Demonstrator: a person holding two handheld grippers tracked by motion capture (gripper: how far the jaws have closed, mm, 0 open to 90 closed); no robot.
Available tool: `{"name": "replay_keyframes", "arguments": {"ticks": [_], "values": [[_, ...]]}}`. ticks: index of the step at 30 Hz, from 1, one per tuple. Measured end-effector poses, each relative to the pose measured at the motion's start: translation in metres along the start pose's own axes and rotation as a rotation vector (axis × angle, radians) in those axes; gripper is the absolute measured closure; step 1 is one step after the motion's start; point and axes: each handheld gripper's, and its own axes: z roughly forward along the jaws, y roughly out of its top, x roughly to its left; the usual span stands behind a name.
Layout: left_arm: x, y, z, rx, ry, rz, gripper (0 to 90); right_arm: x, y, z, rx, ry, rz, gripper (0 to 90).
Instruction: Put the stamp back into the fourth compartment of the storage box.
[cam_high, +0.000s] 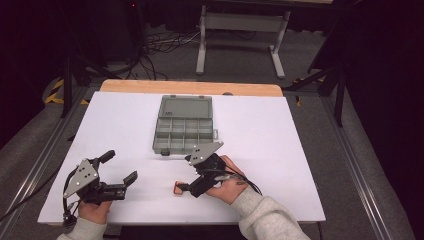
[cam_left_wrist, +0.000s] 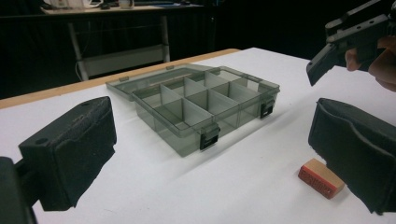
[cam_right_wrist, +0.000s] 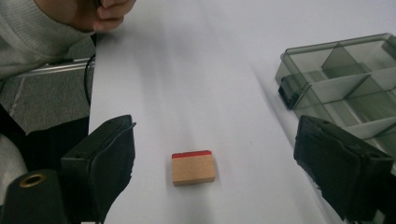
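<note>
The white table (cam_high: 280, 150) is lit brightly and evenly from above, while the room behind stays very dark. Shadows are soft. In the right gripper view the compartment box (cam_right_wrist: 345, 79) looks motion-blurred, and near jaws are slightly unsharp.

A tan wooden block (cam_right_wrist: 193, 168) with a red edge lies on the white table (cam_high: 280, 145) near a translucent grey box (cam_high: 184, 127).

A compartment box (cam_high: 184, 134) is set open on the counter (cam_high: 280, 150), its lid laid flat behind it. Nearer the person, a small stamp block (cam_high: 177, 189) is placed before the box, between the left gripper (cam_high: 121, 170) and right gripper (cam_high: 184, 189).
</note>
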Motion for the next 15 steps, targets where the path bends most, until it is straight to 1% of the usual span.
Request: {"name": "replay_keyframes", "arguments": {"ticks": [2, 3, 5, 7, 8, 10, 12, 15], "values": [[0.0, 0.0, 0.0, 0.0, 0.0, 0.001, 1.5, 0.001, 0.0, 0.004, 0.023, 0.008, 0.007, 13.3], [0.0, 0.0, 0.0, 0.001, -0.001, 0.002, 1.5, 0.001, -0.001, 0.007, 0.047, 0.019, 0.019, 14.8], [0.0, 0.0, 0.0, 0.002, -0.001, 0.001, 1.5, 0.001, -0.001, 0.008, 0.054, 0.024, 0.021, 15.4], [-0.001, 0.0, 0.001, -0.001, -0.002, -0.005, 1.5, 0.002, -0.002, 0.012, 0.082, 0.036, 0.027, 16.9], [-0.001, 0.0, 0.001, 0.001, -0.004, -0.001, 1.5, 0.001, -0.003, 0.016, 0.105, 0.041, 0.032, 18.4], [-0.001, 0.0, 0.001, 0.002, -0.004, 0.0, 1.5, 0.001, -0.003, 0.017, 0.115, 0.043, 0.032, 18.8], [-0.001, 0.0, 0.001, 0.003, -0.005, 0.001, 1.5, 0.0, -0.004, 0.023, 0.147, 0.048, 0.032, 19.3], [0.0, 0.0, 0.001, 0.005, -0.006, 0.005, 1.5, 0.0, -0.006, 0.029, 0.178, 0.05, 0.036, 19.8]]}}
